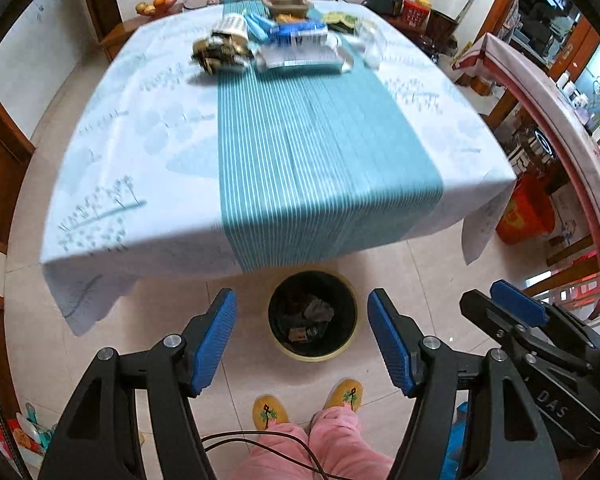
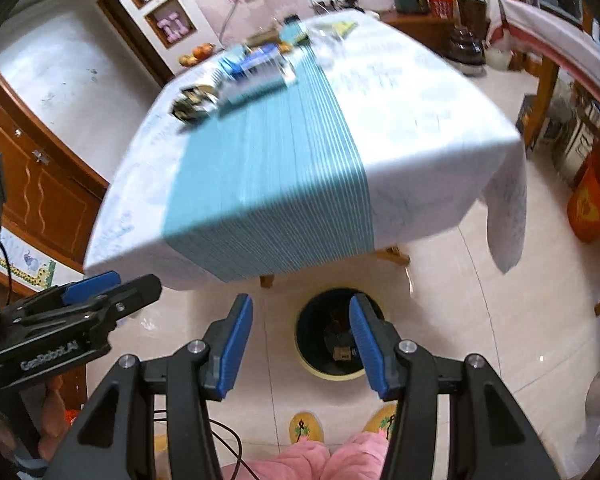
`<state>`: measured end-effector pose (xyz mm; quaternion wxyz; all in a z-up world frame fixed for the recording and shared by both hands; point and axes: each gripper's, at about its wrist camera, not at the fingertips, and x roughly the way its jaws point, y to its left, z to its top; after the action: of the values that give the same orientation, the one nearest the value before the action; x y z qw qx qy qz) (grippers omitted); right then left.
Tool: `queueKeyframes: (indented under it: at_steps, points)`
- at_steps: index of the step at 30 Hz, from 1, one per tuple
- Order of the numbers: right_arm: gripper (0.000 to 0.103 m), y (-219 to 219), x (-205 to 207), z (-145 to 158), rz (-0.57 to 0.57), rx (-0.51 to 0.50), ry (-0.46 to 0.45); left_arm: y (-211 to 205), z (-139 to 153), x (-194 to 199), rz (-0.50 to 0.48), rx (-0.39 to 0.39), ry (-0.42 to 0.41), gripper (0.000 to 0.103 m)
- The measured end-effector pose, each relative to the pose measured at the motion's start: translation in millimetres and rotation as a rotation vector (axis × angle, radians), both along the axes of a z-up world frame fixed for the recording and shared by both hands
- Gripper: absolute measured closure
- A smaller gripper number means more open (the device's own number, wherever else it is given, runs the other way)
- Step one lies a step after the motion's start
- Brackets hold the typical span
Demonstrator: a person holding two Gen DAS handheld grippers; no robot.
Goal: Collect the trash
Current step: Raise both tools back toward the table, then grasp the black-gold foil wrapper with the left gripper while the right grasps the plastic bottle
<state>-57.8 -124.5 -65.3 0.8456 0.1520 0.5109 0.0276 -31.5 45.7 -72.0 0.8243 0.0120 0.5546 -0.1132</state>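
Observation:
A round black trash bin [image 1: 313, 315] with a yellow rim stands on the floor below the table's near edge, with some trash inside; it also shows in the right wrist view [image 2: 332, 340]. Wrappers and packets [image 1: 292, 46] lie in a heap at the far end of the table [image 1: 140, 152], also seen in the right wrist view [image 2: 240, 76]. My left gripper [image 1: 302, 340] is open and empty above the bin. My right gripper [image 2: 300, 340] is open and empty above the bin too. Each gripper shows in the other's view, the right [image 1: 516, 308] and the left [image 2: 96, 288].
A teal striped runner [image 1: 324, 160] covers the table's middle. The person's pink trousers and yellow slippers [image 1: 342, 396] are by the bin. A red bag [image 1: 528, 212] sits on the floor at right. Wooden cabinets [image 2: 40, 184] stand left. A cable [image 1: 260, 440] trails below.

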Motion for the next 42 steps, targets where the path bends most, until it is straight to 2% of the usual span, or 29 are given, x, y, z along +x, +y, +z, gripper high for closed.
queueKeyframes:
  at_steps: [12, 21, 24, 34, 42]
  points:
    - [0.052, 3, 16, 85, 0.123, -0.028, -0.137, -7, 83, 6, 0.068, -0.023, -0.129, 0.037]
    - [0.052, -7, 38, 118, 0.210, -0.045, -0.215, -8, 125, 12, 0.144, -0.018, -0.227, 0.036]
    - [0.052, -11, 49, 125, 0.228, -0.041, -0.233, -6, 134, 16, 0.171, -0.013, -0.242, 0.030]
    - [0.052, -9, 93, 130, 0.249, -0.016, -0.245, 14, 141, 53, 0.209, -0.020, -0.232, 0.029]
    - [0.052, 6, 145, 106, 0.190, -0.022, -0.189, 49, 111, 136, 0.184, -0.096, -0.133, 0.029]
